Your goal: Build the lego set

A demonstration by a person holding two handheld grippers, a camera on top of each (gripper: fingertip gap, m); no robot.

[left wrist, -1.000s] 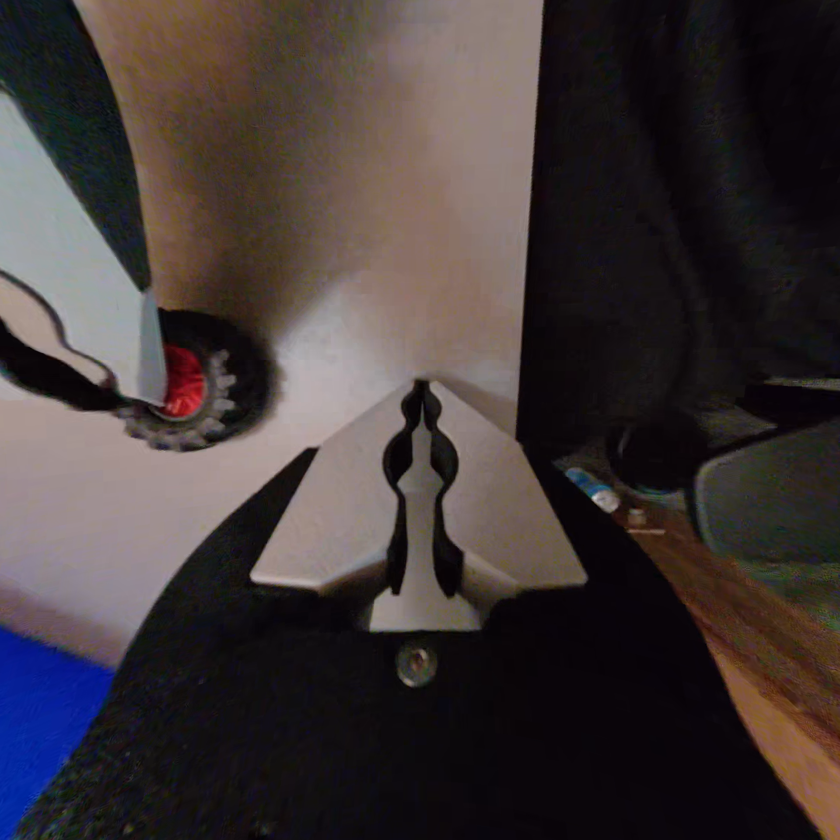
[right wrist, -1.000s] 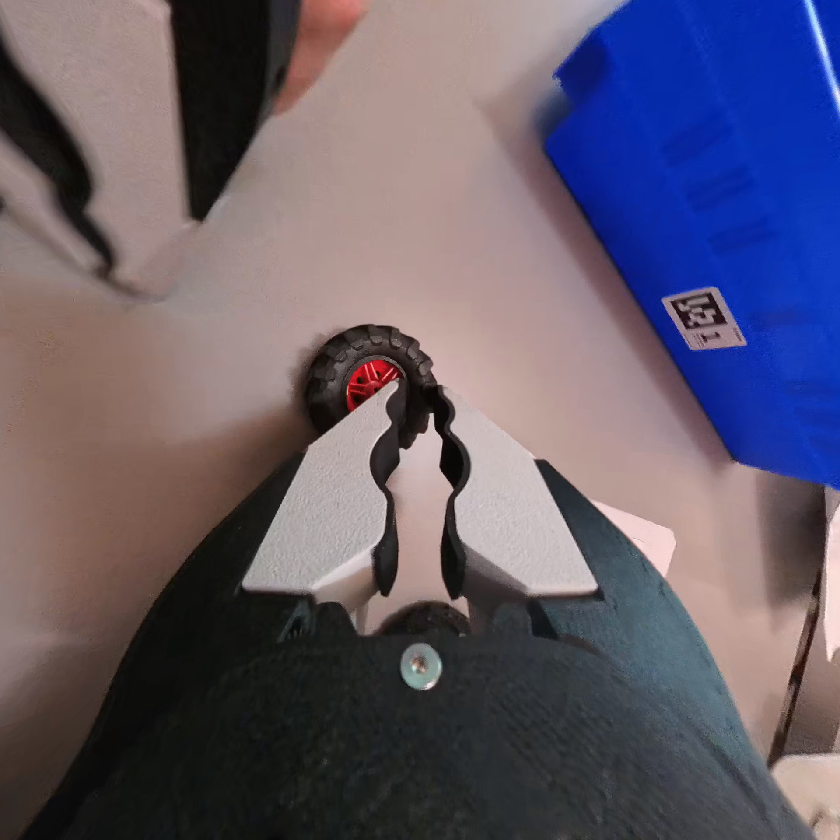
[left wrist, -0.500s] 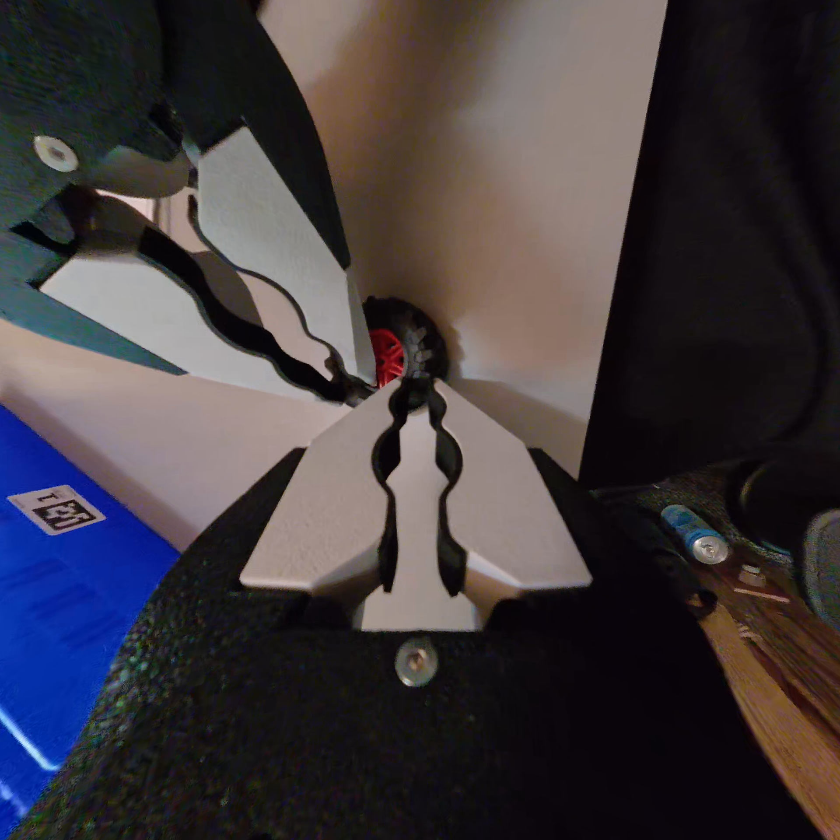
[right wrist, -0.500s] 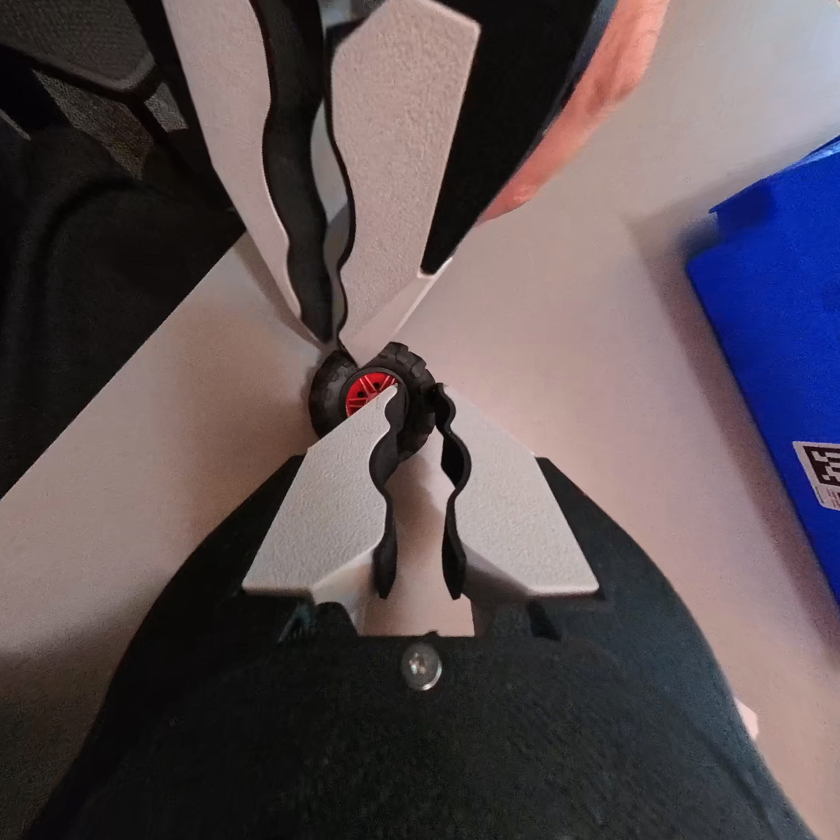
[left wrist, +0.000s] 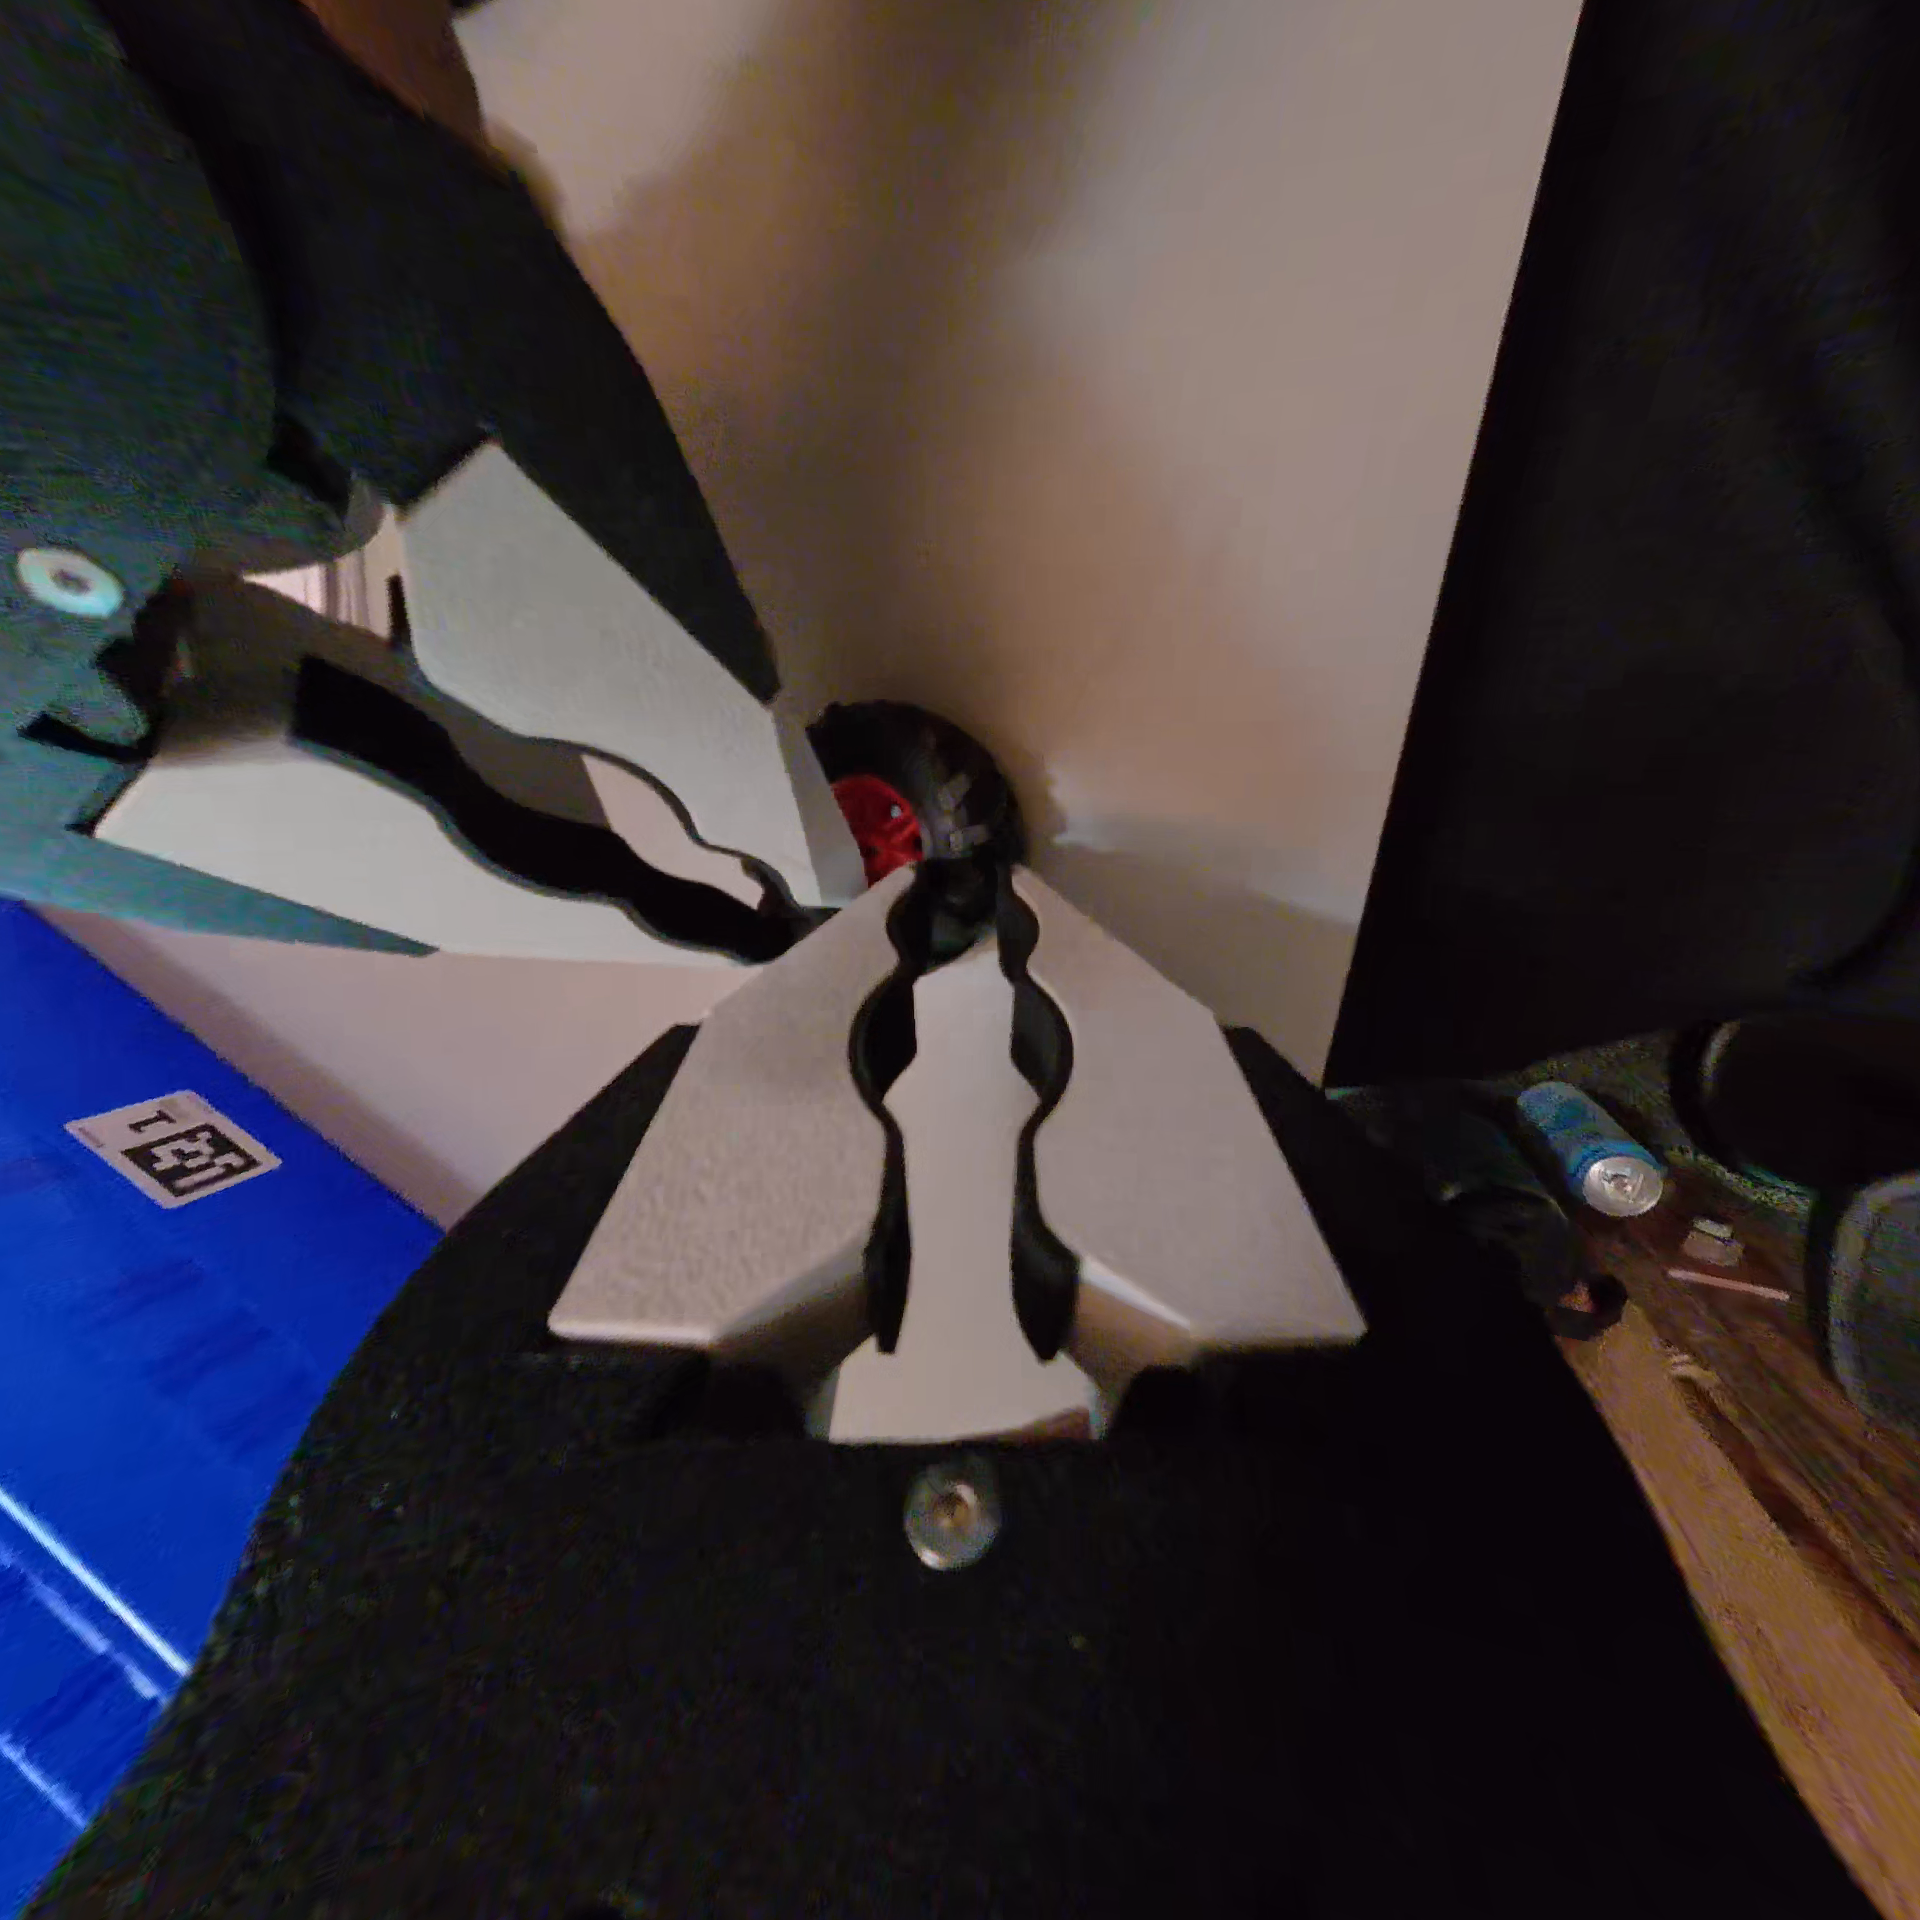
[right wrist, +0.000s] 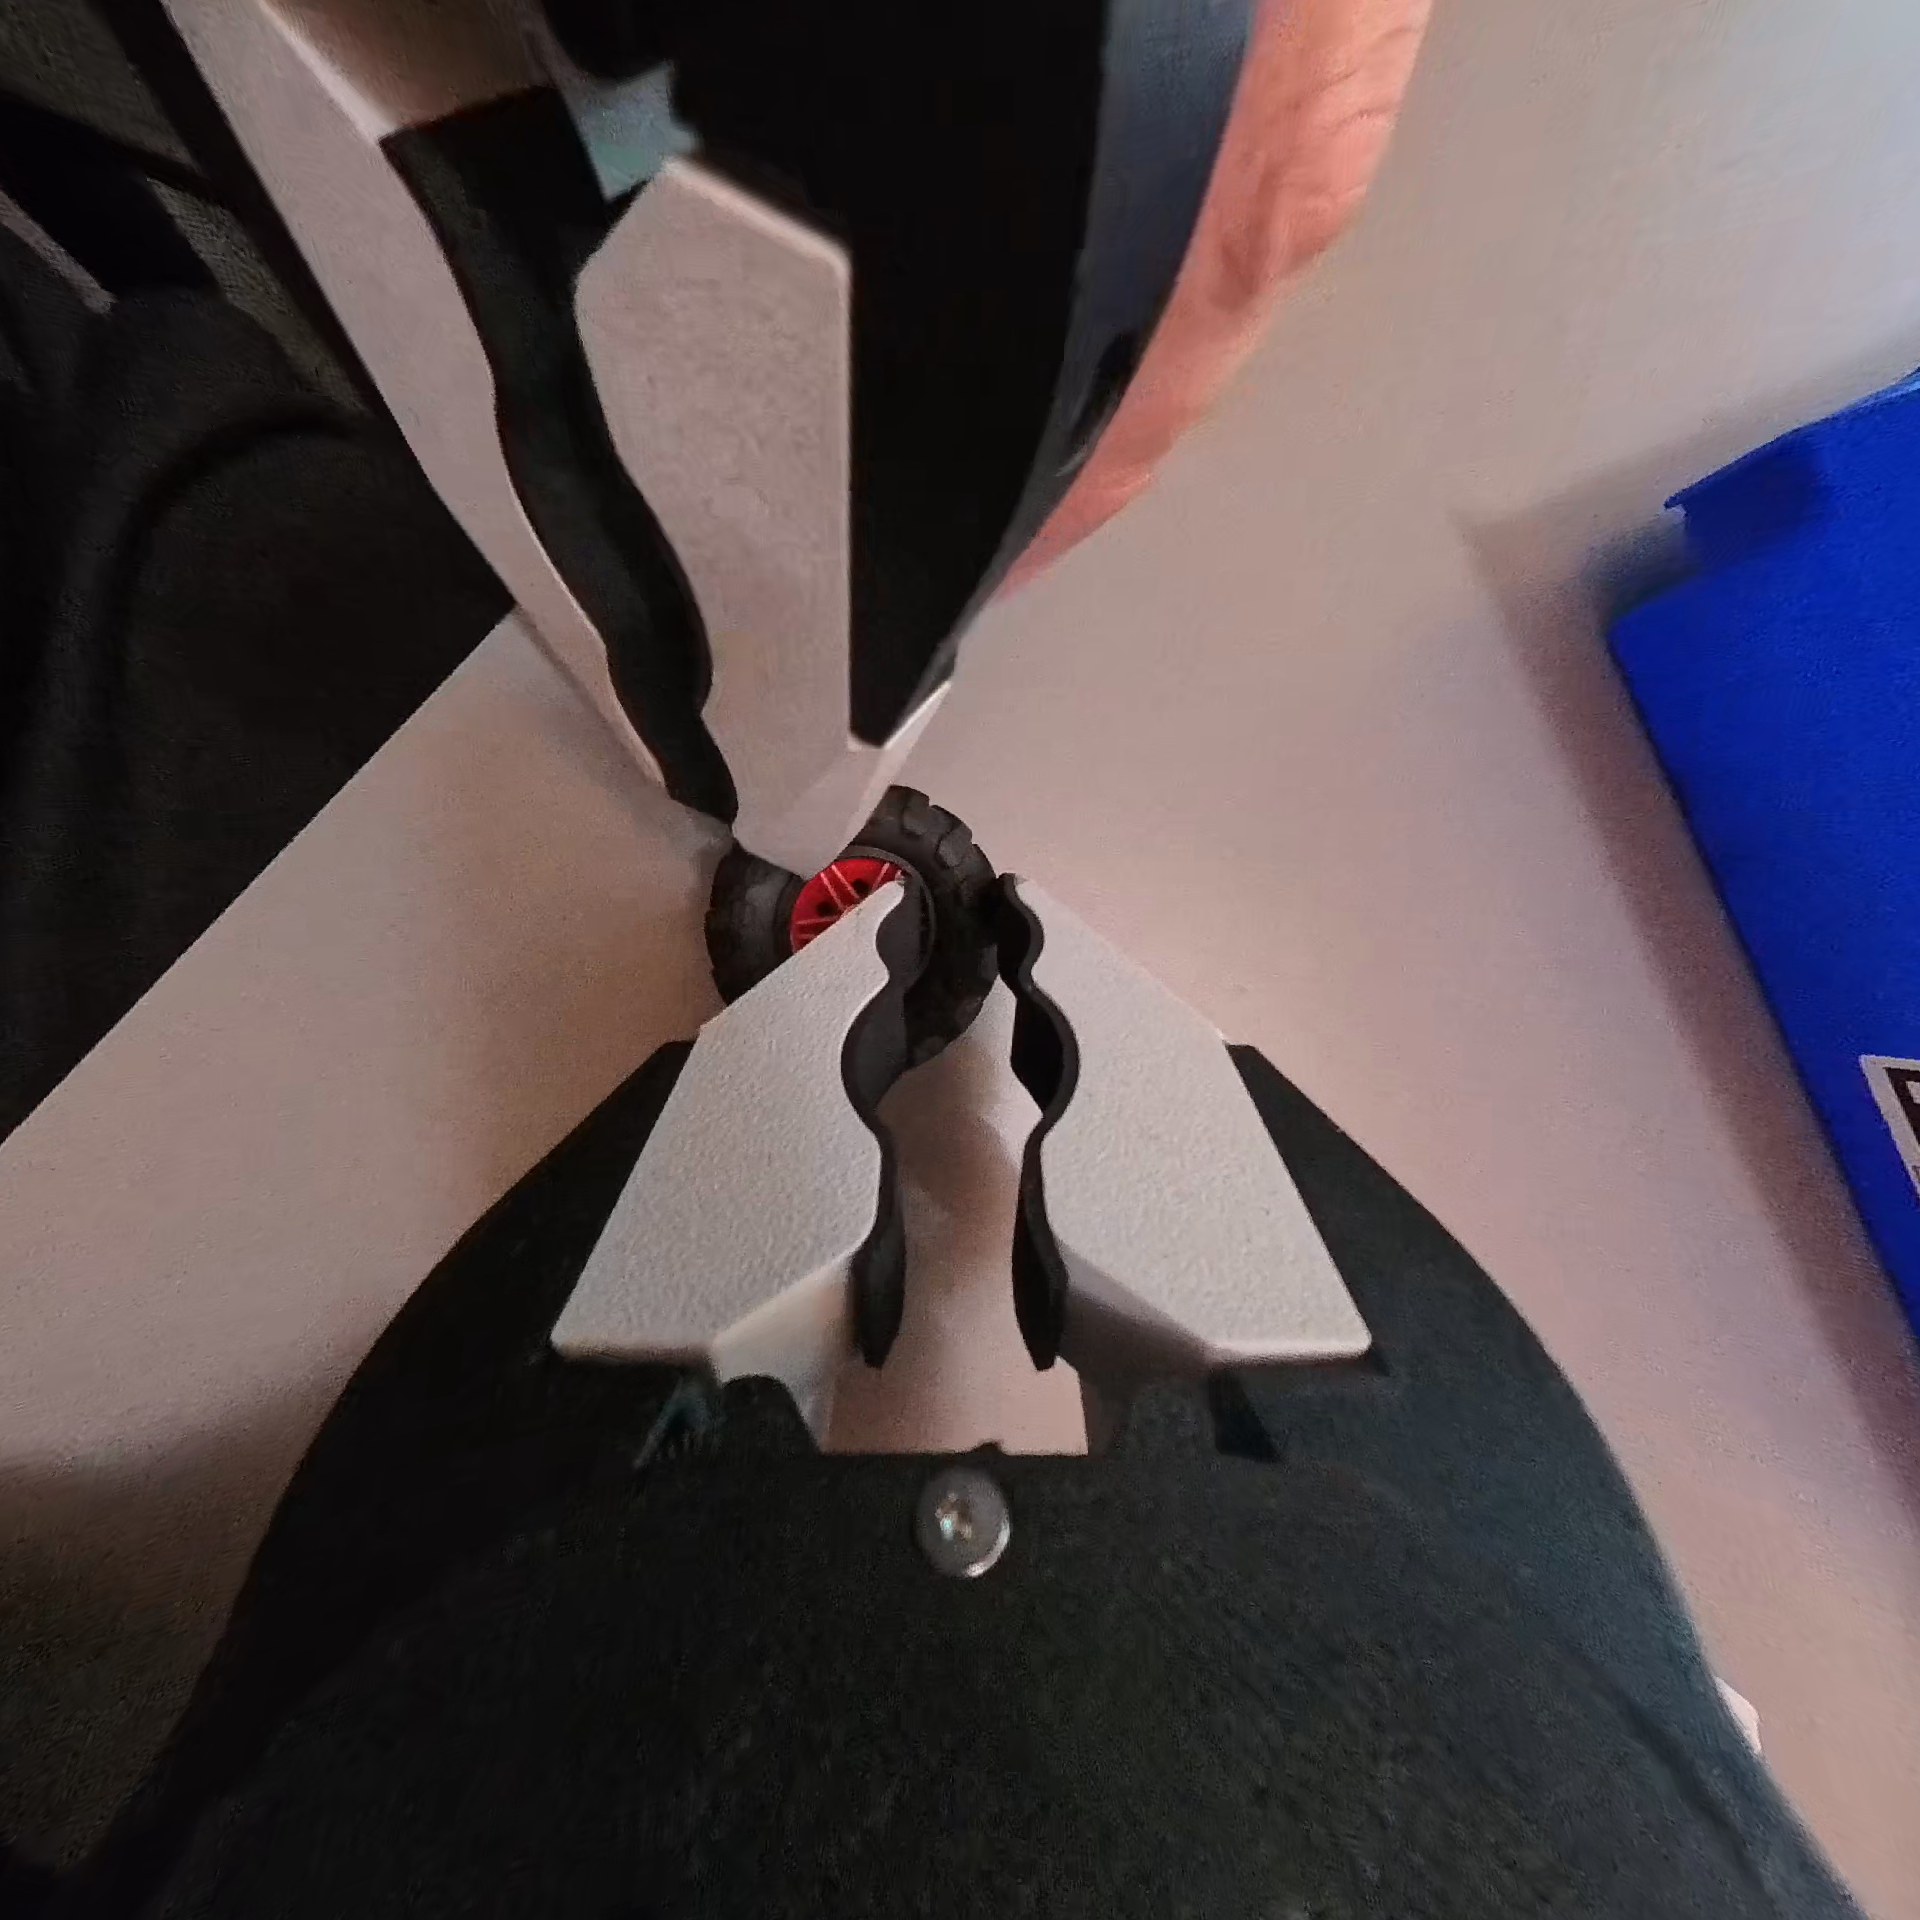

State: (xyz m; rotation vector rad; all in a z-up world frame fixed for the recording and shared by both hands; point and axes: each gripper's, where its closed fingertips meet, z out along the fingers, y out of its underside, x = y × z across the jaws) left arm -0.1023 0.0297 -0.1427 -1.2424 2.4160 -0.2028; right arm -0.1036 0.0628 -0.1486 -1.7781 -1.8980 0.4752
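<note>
Jaws of the right gripper clamp the wheel just above the table. The left gripper pinches the same tyre opposite, jaws nearly together, likely steadying it for a handover. The wheel is small: knobbly black tyre, red spoked hub.

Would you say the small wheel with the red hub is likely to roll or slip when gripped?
The wheel is round, so it would probably roll if released on the table. Its knobby black tyre looks rubbery, likely giving the right gripper fair grip. It seems small and light.
</note>
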